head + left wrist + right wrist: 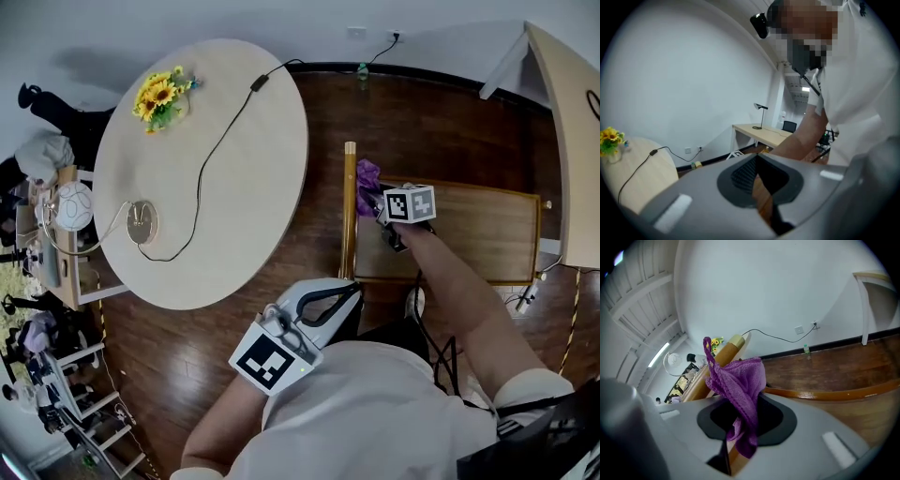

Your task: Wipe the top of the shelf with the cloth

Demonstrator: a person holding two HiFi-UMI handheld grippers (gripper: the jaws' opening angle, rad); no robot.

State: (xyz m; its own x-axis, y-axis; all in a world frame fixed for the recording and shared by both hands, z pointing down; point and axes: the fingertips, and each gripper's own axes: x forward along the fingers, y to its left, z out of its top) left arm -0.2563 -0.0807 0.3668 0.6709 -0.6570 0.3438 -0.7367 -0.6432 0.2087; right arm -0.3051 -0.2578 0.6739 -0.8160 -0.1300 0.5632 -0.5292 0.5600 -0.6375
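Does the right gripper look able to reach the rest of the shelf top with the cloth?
Probably yes: the right gripper holds the cloth at one end of the shelf top, which lies bare and open beside it.

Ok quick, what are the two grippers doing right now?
Left gripper: closed, holding nothing.
Right gripper: closed on the purple cloth.

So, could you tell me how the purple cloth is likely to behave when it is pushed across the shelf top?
Probably floppy: the purple cloth droops in folds from the shut right hand-held gripper. Likely light, since a small pinch carries it. Its fuzzy weave may drag and bunch on the wooden shelf.
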